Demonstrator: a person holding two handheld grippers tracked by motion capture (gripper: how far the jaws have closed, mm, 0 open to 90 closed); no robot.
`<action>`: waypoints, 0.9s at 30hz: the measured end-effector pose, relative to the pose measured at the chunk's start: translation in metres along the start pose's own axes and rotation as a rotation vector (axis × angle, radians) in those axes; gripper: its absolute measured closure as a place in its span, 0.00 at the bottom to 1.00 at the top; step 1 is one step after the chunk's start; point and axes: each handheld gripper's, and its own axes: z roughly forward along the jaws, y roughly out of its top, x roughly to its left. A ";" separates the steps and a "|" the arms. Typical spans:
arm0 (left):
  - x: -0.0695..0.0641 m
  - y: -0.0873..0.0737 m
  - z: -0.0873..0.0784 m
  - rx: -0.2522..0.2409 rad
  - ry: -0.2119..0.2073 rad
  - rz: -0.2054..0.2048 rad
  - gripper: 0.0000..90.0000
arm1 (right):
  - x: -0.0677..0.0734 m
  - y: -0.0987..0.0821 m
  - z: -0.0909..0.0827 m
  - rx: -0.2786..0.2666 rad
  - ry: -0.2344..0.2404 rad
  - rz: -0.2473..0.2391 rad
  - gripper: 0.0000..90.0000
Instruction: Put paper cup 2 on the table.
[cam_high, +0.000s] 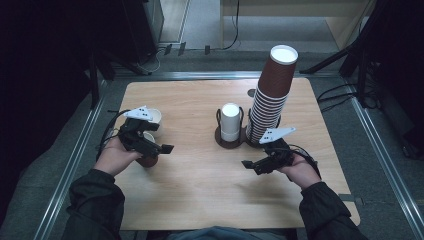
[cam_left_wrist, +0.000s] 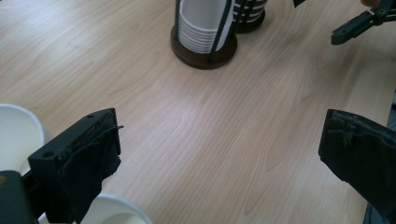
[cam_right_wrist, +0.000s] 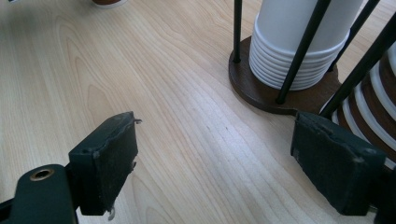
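Both grippers were found wide open and empty: the left gripper (cam_high: 150, 145) beside two loose white-lined paper cups (cam_high: 154, 116), the right gripper (cam_high: 260, 162) near the short white cup stack in its dark wire holder (cam_high: 230, 122) at mid-surface (cam_high: 200, 175). The top cup should be gripped squarely at the rim and lifted straight up, clear of the tall brown stack (cam_high: 272, 95).
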 end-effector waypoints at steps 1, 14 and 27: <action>-0.002 0.002 0.003 0.006 0.005 -0.002 0.00 | 0.000 0.000 0.000 -0.001 0.000 0.001 0.16; -0.022 0.008 0.038 0.066 0.024 0.019 0.00 | 0.001 0.000 0.000 0.001 -0.002 -0.003 0.16; -0.045 0.013 0.075 0.118 0.013 0.081 0.00 | 0.003 0.000 0.001 0.003 -0.001 -0.011 0.16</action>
